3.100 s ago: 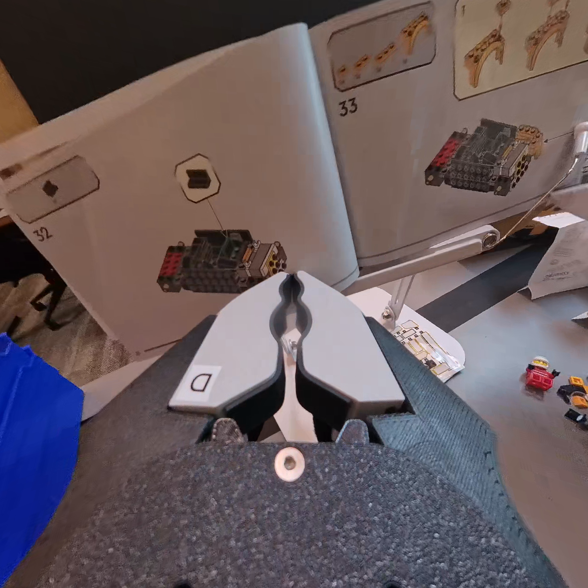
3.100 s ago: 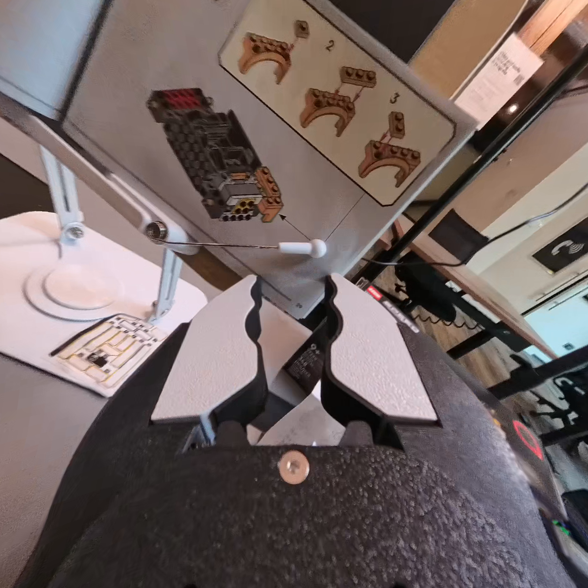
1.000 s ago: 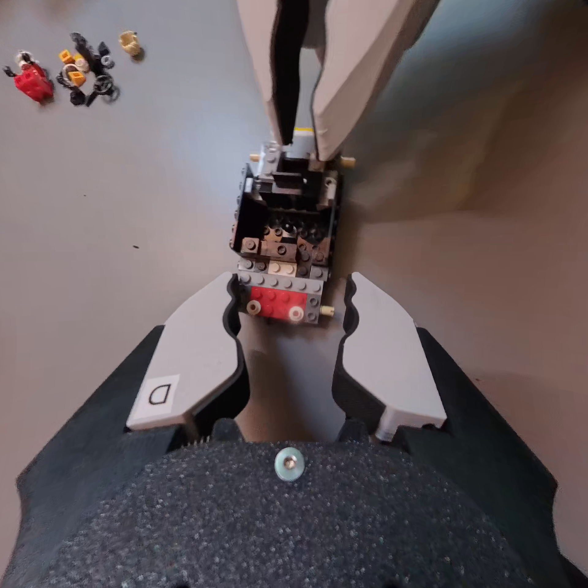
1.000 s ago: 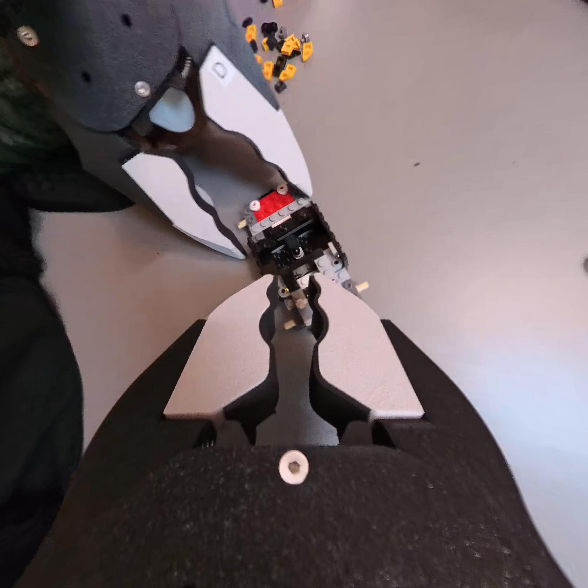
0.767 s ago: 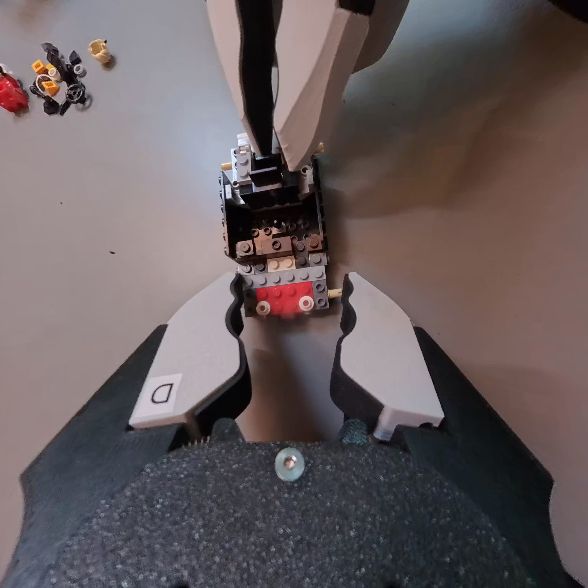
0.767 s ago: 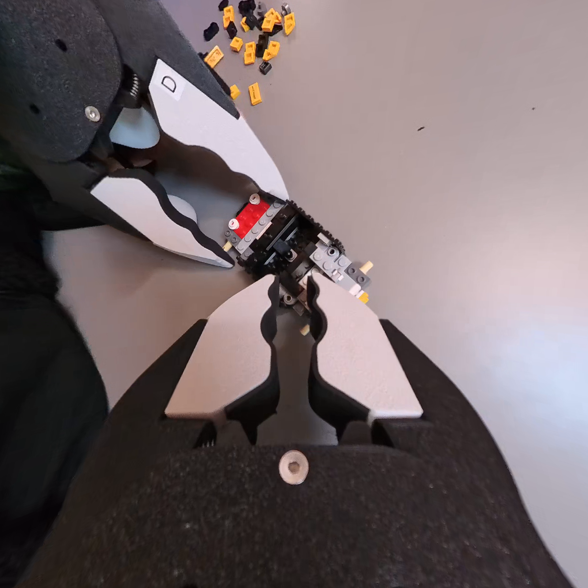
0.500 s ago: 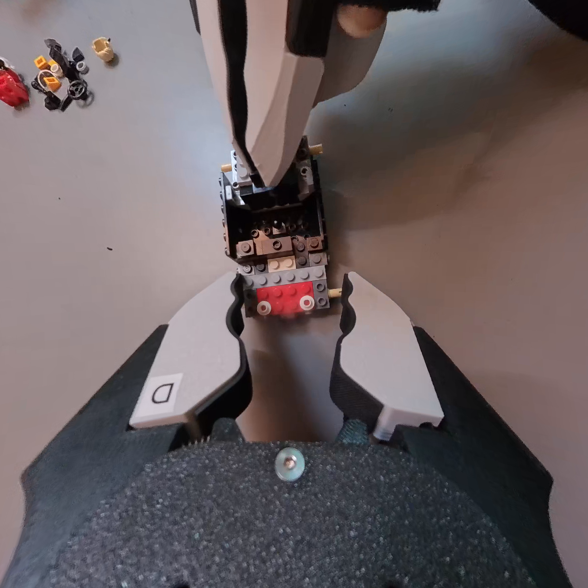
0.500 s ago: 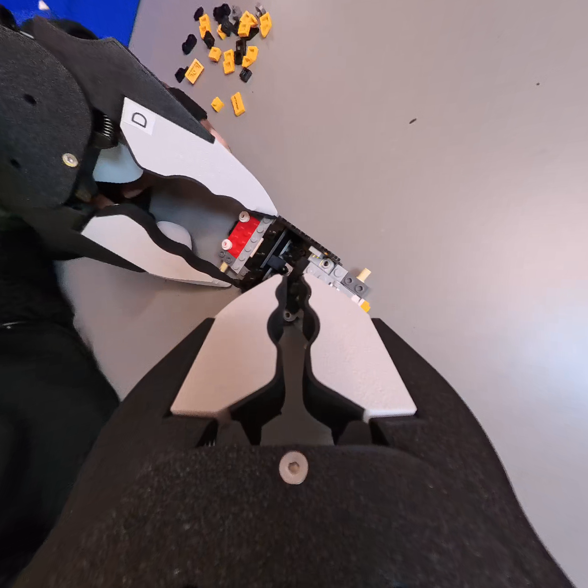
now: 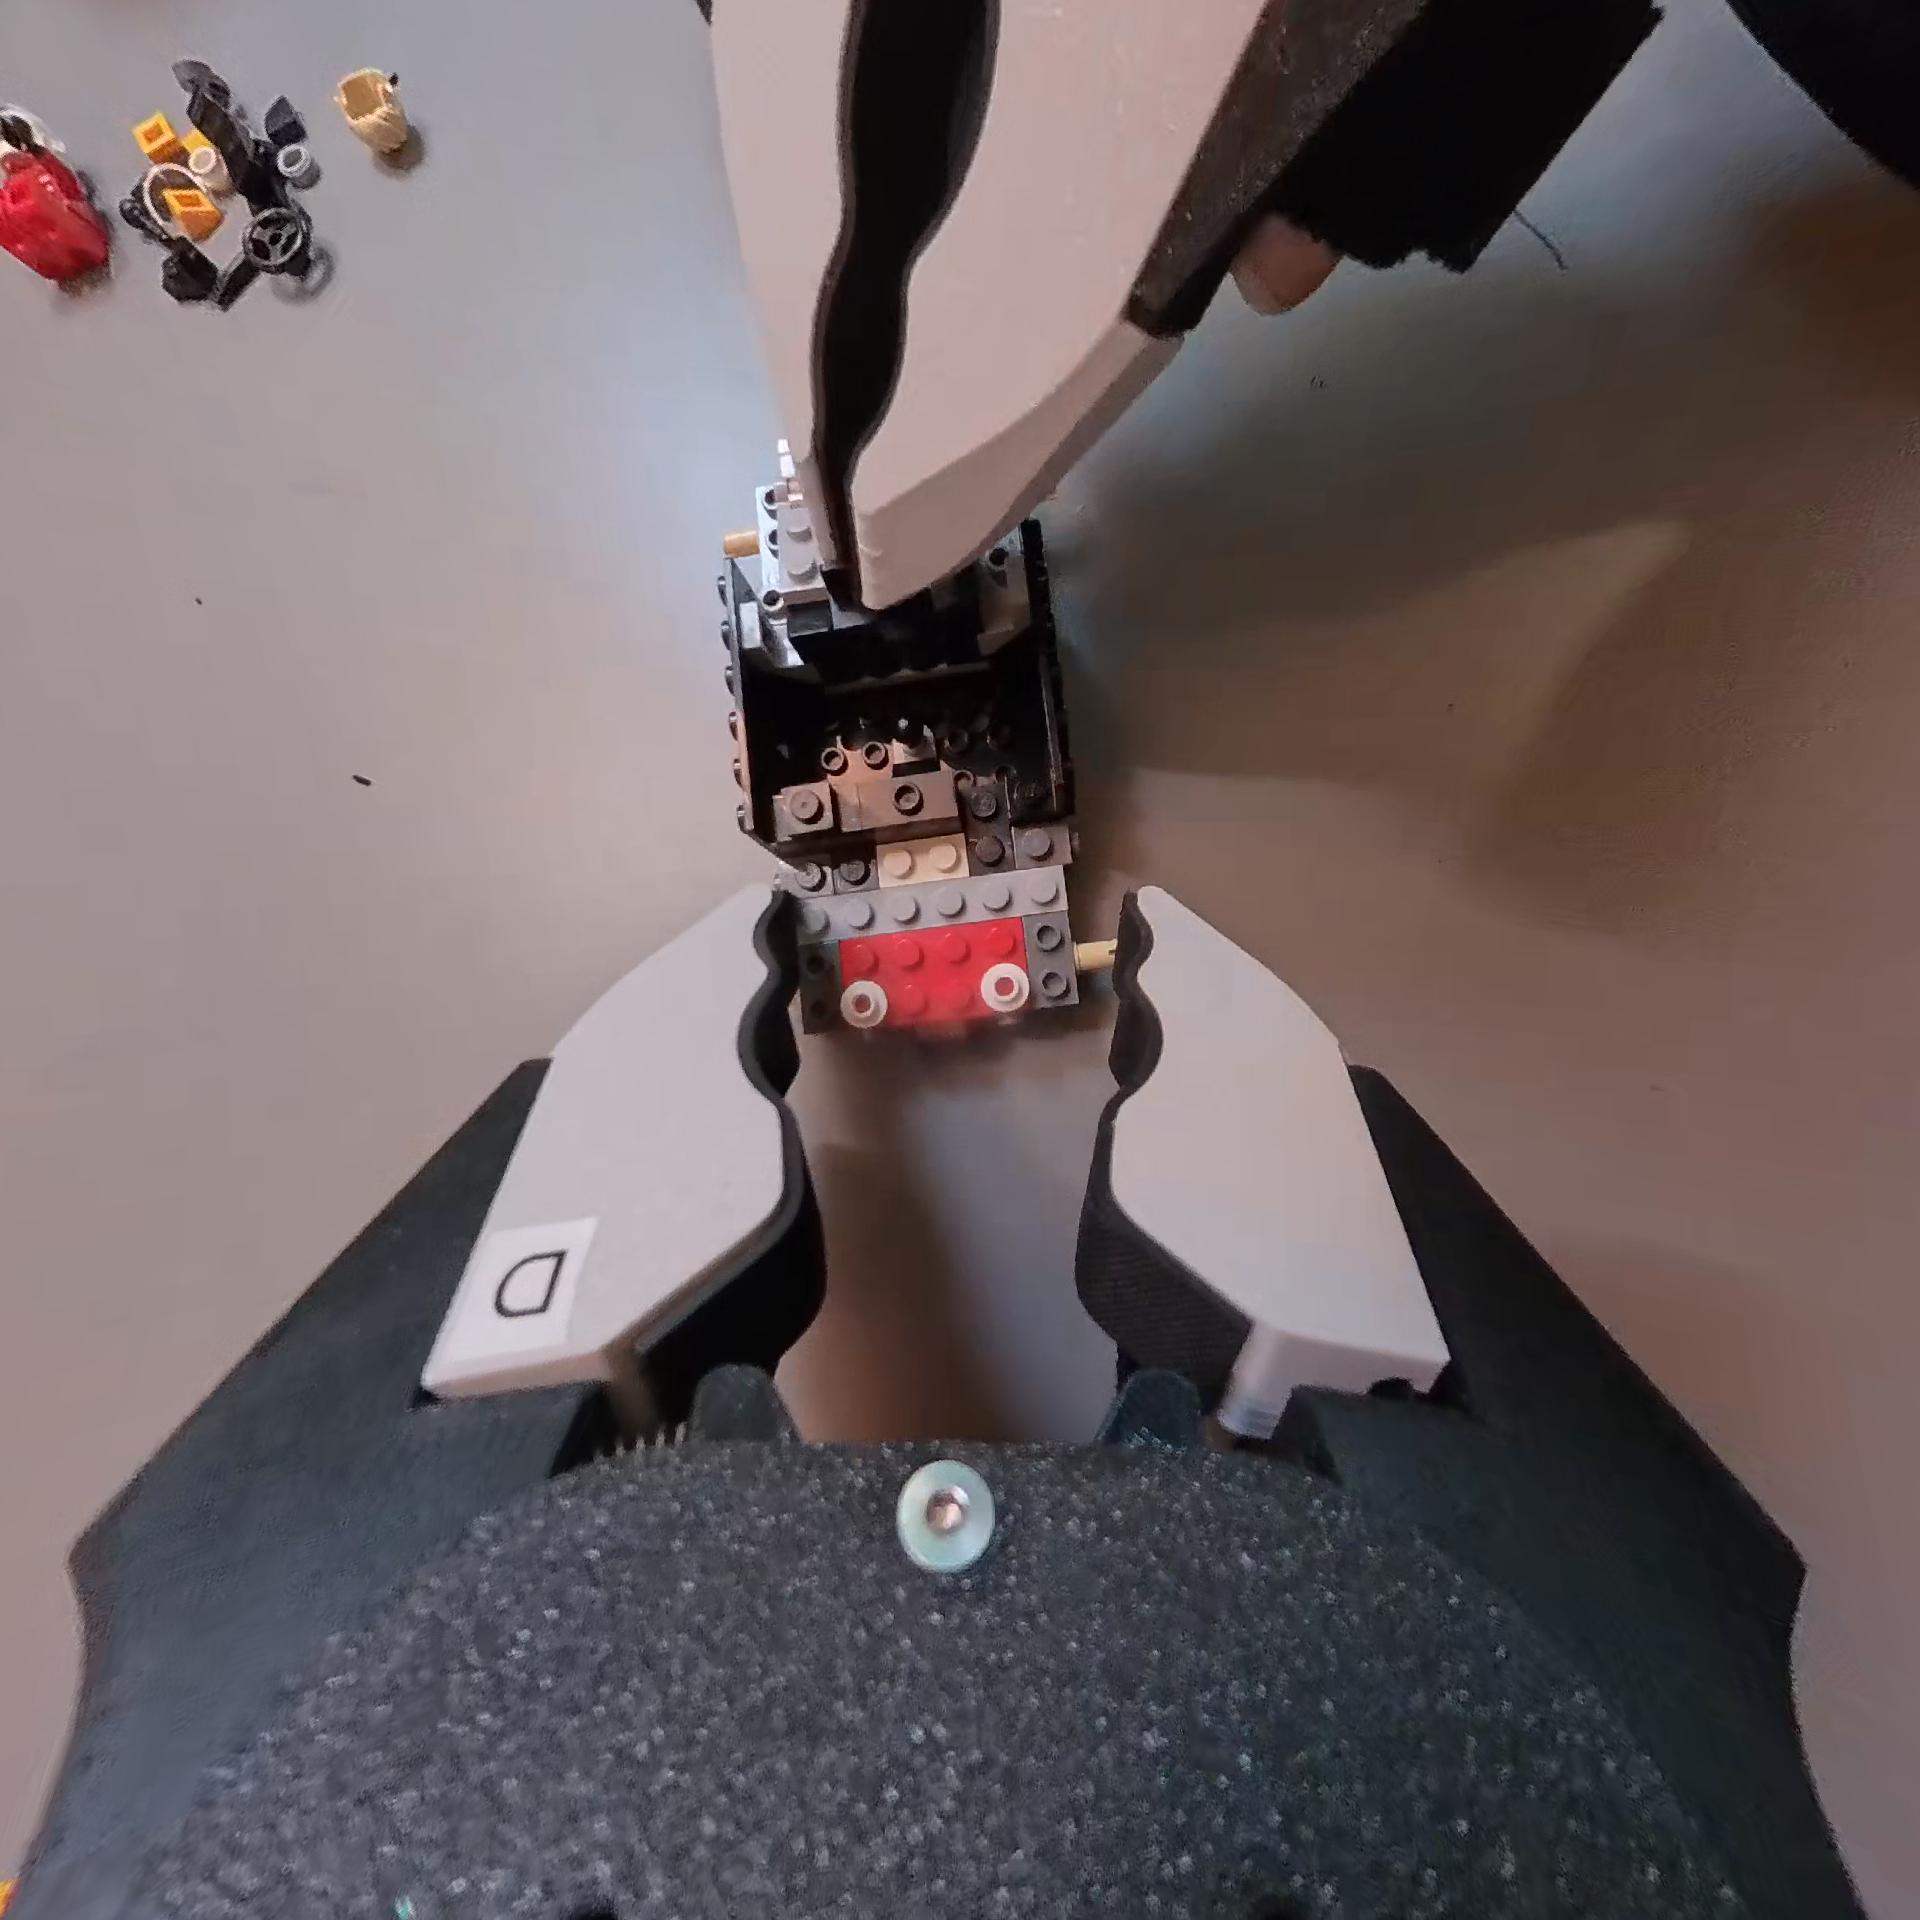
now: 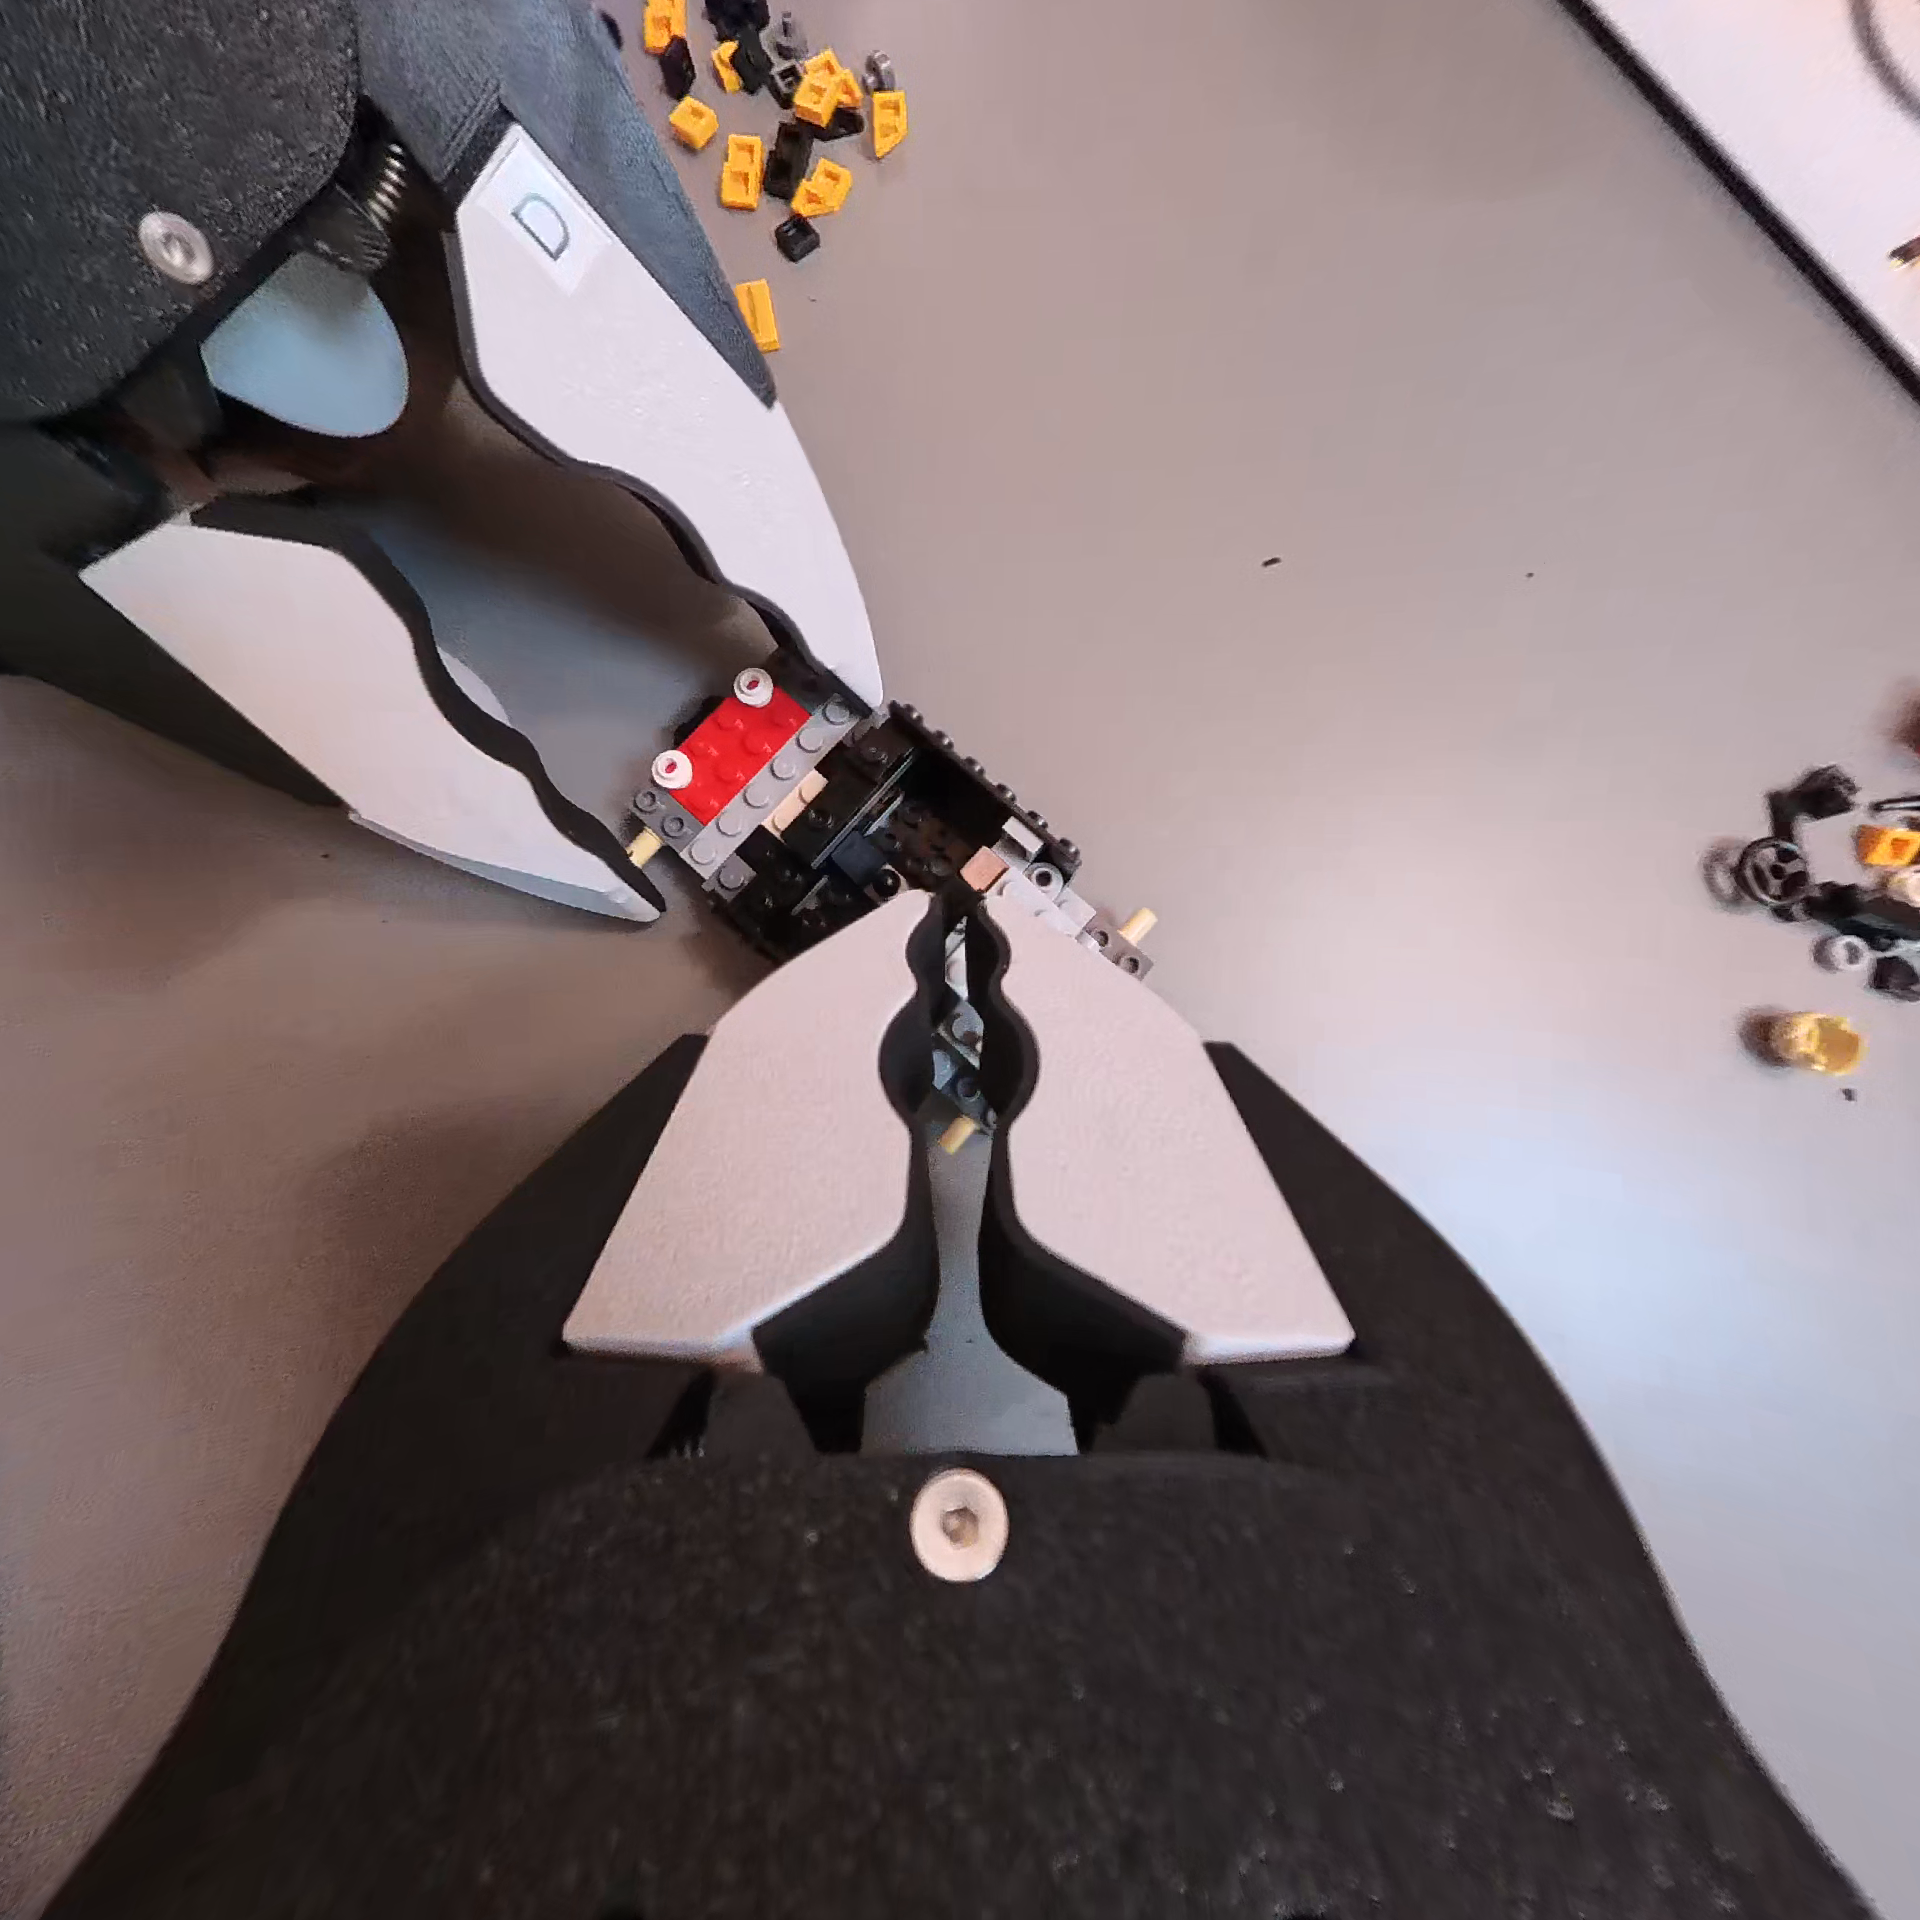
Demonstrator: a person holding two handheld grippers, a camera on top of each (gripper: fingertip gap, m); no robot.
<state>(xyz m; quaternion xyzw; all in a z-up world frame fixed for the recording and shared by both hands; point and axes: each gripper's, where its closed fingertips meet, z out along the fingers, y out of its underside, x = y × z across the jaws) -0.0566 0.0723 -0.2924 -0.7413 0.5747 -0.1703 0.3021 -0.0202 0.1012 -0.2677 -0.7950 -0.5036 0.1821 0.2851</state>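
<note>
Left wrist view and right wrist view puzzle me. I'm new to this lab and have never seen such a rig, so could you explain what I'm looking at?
There is no robot here. A person holds two hand-held grippers, each with a wide-angle camera looking along its two grey fingers, so each picture is one gripper's own view.

On the grey table stands a partly built brick model, mostly black and grey with a red plate at one end. The left gripper straddles that red end and seems to touch it on both sides, one finger meeting a tan side pin. The right gripper comes from the opposite end with its fingers closed, tips down on the model's far end.

Loose yellow and black pieces lie scattered farther off, and so does another small pile.
</note>
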